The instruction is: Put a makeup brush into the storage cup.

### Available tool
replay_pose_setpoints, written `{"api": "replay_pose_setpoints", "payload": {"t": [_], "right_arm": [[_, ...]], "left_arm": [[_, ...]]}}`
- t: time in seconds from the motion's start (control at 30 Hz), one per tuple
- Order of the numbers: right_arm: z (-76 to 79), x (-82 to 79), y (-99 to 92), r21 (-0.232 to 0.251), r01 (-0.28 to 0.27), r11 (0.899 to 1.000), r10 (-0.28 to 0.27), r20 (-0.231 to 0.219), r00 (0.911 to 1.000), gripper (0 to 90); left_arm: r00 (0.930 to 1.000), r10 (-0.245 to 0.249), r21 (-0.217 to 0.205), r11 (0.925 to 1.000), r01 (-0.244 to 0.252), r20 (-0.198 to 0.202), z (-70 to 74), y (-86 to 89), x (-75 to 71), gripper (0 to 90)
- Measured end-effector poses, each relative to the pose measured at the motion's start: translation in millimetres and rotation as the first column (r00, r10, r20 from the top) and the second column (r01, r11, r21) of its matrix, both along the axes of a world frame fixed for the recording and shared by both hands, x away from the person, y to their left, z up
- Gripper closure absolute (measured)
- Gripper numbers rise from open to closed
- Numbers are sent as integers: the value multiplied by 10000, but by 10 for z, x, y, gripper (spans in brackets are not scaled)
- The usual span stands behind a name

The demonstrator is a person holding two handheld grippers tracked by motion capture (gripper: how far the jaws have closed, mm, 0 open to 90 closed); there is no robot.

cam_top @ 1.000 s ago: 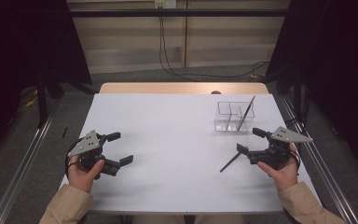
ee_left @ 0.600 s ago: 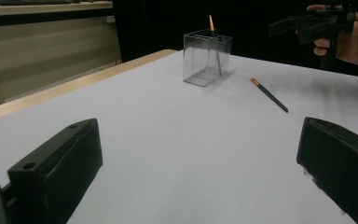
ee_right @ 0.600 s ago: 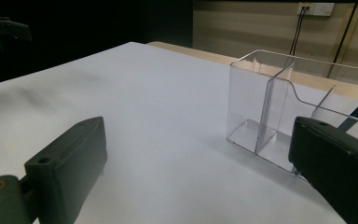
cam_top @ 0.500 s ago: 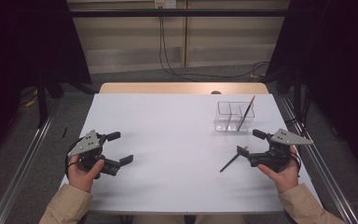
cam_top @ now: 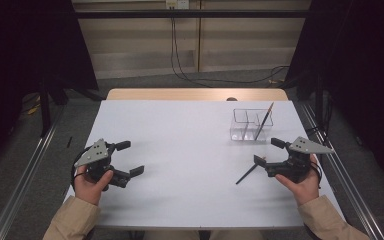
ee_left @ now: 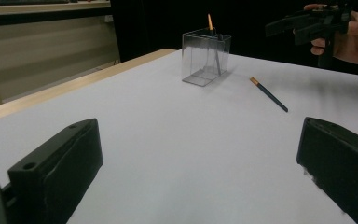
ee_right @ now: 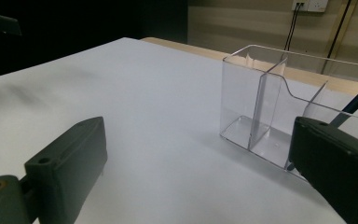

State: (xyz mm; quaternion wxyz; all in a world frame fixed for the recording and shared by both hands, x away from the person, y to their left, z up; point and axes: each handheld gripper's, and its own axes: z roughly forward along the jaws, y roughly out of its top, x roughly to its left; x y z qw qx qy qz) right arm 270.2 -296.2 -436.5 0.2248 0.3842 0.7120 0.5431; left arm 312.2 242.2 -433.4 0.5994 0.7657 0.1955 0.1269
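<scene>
On the white table, both grippers are held wide open with nothing in them: left gripper, right gripper. Just beside the right one, a pencil is seen lying flat. Farther back, a second pencil is propped in the clear box.

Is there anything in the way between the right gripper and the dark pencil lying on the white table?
Nothing visible: the dark pencil lies on bare table just beside the open right gripper.

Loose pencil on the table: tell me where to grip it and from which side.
Grip the loose pencil mid-shaft, from above, with the right hand-held gripper, jaws set across its length. It lies flat and slanted on the white table, apart from the clear holder.
</scene>
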Motion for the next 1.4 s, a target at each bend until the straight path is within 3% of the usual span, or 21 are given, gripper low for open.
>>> {"api": "replay_pose_setpoints", "payload": {"t": [0.5, 0.93, 1.1, 1.4], "right_arm": [[-23, 136, 52, -368, -86, 9993, 78, -221, 9997, 37], [-72, 263, 77, -985, -216, 9949, 106, -1115, 9937, 35], [-85, 298, 96, -1355, -385, 9900, 180, -1493, 9886, 35], [-90, 375, 135, -1888, -631, 9800, 168, -2374, 9713, 36]], "left_arm": [[10000, -35, 44, 10000, 35, 11, -2, -10, 14, 1], [10000, -57, 39, 10000, 57, 6, -2, -9, 19, 0], [10000, -63, 22, 10000, 63, -8, -3, -18, 21, 1], [9999, -128, -10, 9999, 128, -63, -7, -25, 25, 0]]}}
